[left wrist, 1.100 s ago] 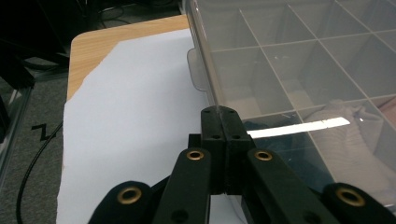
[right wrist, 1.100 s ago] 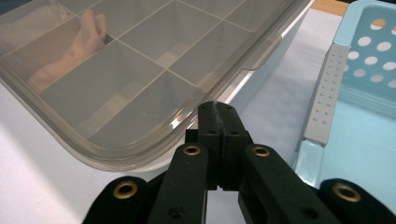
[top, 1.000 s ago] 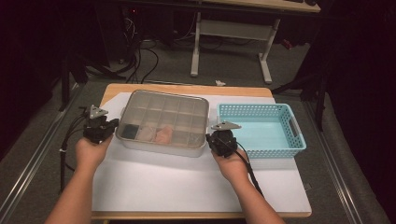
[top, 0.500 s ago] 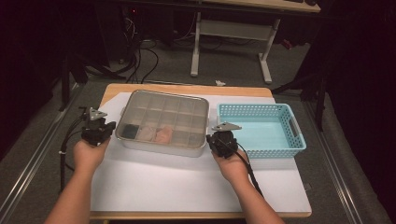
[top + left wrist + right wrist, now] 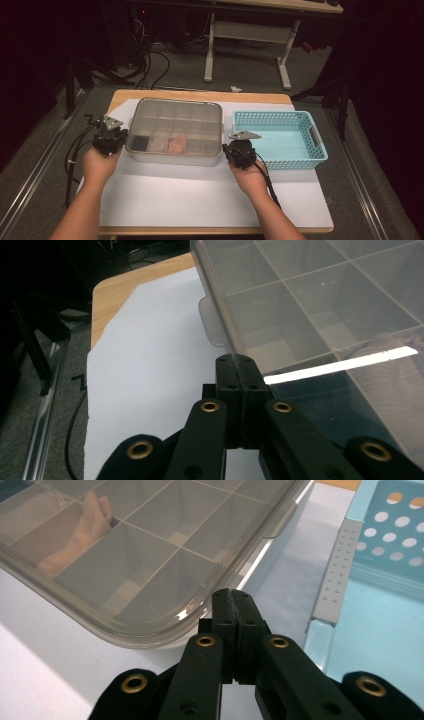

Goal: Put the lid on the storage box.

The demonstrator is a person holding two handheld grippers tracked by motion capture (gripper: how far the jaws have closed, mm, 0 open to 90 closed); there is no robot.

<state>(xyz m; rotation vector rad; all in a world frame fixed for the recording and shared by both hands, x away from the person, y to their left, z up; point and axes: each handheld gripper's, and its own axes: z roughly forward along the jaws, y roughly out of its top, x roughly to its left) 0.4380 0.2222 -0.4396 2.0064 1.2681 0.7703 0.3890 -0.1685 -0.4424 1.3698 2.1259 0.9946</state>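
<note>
text: none legible | labels: none | numbers: none (box lid and basket bear no print)

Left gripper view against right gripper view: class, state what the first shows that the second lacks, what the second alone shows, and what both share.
Left gripper view alone: bare wooden table corner and a dark floor rail. Right gripper view alone: the light blue perforated basket and a pinkish item under the lid. Shared: the clear compartment box with its lid on, white sheet, and shut tongs at the box edge, left tongs, right tongs.
</note>
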